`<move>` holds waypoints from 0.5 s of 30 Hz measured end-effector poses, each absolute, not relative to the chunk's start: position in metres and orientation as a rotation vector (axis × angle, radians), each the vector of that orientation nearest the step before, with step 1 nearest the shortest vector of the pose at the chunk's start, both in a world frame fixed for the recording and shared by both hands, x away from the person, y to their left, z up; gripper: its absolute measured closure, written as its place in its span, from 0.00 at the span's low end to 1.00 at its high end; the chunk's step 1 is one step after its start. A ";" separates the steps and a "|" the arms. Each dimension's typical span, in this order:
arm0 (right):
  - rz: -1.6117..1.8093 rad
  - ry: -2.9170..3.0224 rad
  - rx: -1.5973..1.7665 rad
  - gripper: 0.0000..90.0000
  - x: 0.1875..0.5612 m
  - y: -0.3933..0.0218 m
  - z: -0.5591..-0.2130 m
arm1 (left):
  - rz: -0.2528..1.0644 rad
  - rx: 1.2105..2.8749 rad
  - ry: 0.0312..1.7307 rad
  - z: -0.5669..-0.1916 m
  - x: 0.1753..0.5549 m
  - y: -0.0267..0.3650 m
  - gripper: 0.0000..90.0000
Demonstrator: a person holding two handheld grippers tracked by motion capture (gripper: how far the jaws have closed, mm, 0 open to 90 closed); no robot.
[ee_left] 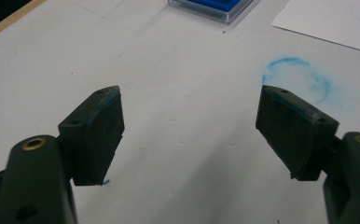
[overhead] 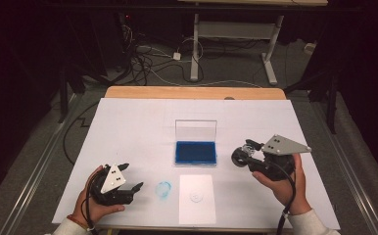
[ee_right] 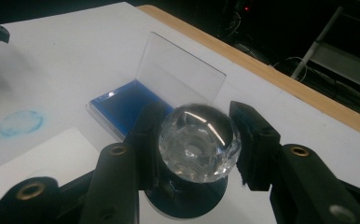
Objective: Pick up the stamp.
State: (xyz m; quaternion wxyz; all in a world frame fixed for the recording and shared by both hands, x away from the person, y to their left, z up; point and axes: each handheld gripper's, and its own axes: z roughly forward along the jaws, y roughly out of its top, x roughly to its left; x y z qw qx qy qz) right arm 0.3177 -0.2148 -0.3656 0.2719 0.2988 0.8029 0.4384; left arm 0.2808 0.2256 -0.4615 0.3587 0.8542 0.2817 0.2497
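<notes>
- L gripper (overhead: 128, 182): my jaws apart, nothing between; parked low on the bench (overhead: 128, 122), prob. idle.
- Blue ring smear (ee_left: 298, 77): just ahead of L jaws; L gripper view shows it sharp.
- Paper sheet (overhead: 197, 198): faint round print, prob. stamping target.
- R gripper (ee_right: 197, 140): my jaws clamped on the clear-knobbed stamp (ee_right: 199, 142), lifted right of the ink pad (overhead: 195, 152); R gripper view shows the knob's facets.
- Pad lid (overhead: 196, 130): upright, pad exposed for inking.

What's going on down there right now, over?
Right tongs clamped on clear-knobbed stamp, near open blue ink pad. Left tongs open, holding nothing. Paper sheet unobstructed.
</notes>
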 end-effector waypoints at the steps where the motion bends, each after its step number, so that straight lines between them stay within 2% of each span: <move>1: 1.184 2.166 0.788 0.64 0.321 -0.208 -0.366 | 0.641 2.202 0.726 -0.461 0.281 0.226 0.25; 15: 1.231 2.140 0.755 0.64 0.348 -0.180 -0.372 | 0.651 2.204 0.777 -0.463 0.286 0.223 0.24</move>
